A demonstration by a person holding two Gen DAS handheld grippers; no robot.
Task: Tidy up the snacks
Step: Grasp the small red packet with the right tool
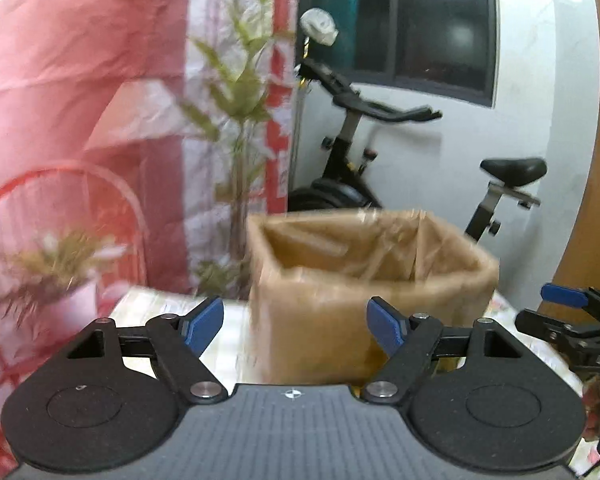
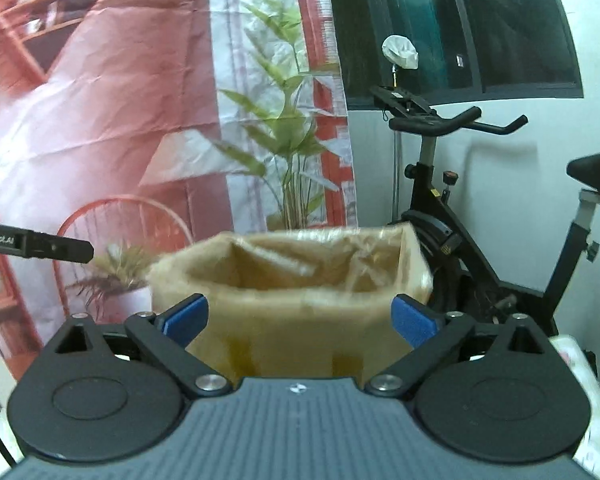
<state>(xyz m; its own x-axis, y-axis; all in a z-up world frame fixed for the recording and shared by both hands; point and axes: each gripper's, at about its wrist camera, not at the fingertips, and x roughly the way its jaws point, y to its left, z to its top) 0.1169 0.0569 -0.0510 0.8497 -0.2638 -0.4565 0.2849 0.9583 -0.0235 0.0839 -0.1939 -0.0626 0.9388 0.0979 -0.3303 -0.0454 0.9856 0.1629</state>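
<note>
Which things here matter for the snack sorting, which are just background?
Job:
- brown box, open-topped with a clear liner
- left gripper, open, empty
- right gripper, open, empty

Background:
- exercise bike
- printed backdrop
- green plant

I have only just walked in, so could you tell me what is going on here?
A person is holding a two-finger gripper in each hand, both facing an open brown box lined with clear plastic that stands on the table. The left gripper and the right gripper are both open, with nothing gripped. No snack is clearly visible; the picture is blurred. An exercise bike stands behind.
</note>
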